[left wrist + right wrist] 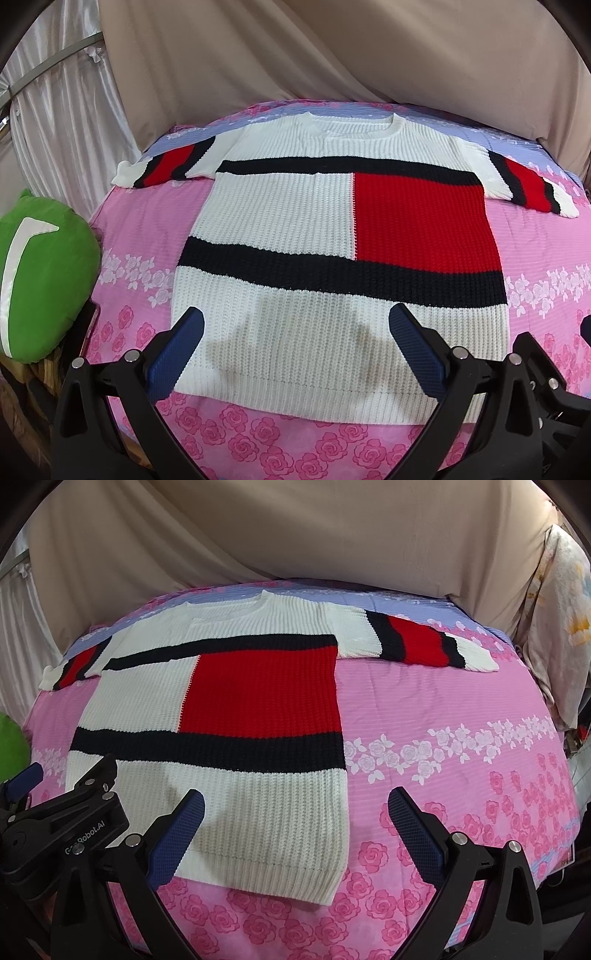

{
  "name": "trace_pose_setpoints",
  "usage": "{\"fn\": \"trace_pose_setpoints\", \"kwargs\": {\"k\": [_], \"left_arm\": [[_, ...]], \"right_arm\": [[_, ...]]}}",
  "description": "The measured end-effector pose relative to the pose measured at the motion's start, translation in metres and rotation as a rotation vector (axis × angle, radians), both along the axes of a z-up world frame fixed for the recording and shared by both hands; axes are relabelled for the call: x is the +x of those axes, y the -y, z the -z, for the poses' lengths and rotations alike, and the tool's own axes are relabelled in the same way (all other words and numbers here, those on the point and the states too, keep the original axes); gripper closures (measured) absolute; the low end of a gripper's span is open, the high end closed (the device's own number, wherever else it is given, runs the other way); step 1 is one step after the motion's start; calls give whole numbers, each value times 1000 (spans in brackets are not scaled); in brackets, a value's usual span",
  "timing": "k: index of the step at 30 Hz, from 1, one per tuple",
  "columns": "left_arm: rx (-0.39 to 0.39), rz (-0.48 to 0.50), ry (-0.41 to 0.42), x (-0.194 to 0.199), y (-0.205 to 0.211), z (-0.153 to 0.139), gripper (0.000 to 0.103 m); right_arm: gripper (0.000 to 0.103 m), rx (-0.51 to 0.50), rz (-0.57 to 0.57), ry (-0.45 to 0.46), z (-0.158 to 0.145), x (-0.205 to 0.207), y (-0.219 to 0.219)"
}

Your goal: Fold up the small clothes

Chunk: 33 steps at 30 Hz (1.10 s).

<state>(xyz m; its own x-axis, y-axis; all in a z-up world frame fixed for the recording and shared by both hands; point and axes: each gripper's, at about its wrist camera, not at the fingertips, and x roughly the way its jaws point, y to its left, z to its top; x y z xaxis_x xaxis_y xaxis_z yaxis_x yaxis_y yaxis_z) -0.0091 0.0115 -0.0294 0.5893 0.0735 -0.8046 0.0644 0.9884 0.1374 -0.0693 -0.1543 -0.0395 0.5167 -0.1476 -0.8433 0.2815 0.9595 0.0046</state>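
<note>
Sweater (280,206), a chunky white knit with black bands and a red block, lies spread flat, front up, on a bed covered by a pink rose-print sheet (147,229). Both sleeves are stretched out sideways, neckline at the far end, ribbed hem nearest the cameras.

In the left wrist view, the left hand-held gripper (295,343) hovers over the hem, jaws spread wide, its blue fingers (177,350) framing the white lower panel without gripping it.

In the right wrist view, the right hand-held gripper (295,823) is also spread wide and holds nothing. It sits above the sweater's lower right corner: one finger over the white knit, the other over bare sheet beside the garment's edge. The left hand-held gripper shows there at the far left, close beside it.

A green cushion (44,273) rests at the bed's left edge, apart from the sweater. Beige drapery (295,55) hangs behind the bed. Nothing lies on the sweater.
</note>
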Motion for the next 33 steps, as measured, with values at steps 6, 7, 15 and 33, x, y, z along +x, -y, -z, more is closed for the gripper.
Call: {"fn": "trace_pose_setpoints", "kwargs": {"k": [6, 7, 15, 33], "left_arm": [[0, 1, 1, 0, 0, 0, 5], [0, 1, 1, 0, 0, 0, 5], [3, 2, -3, 2, 2, 2, 5], [20, 4, -29, 8, 4, 10, 5]], "right_arm": [[5, 0, 1, -1, 0, 0, 0], [5, 1, 1, -1, 0, 0, 0], [5, 0, 6, -3, 1, 1, 2], [5, 19, 14, -29, 10, 6, 4]]}}
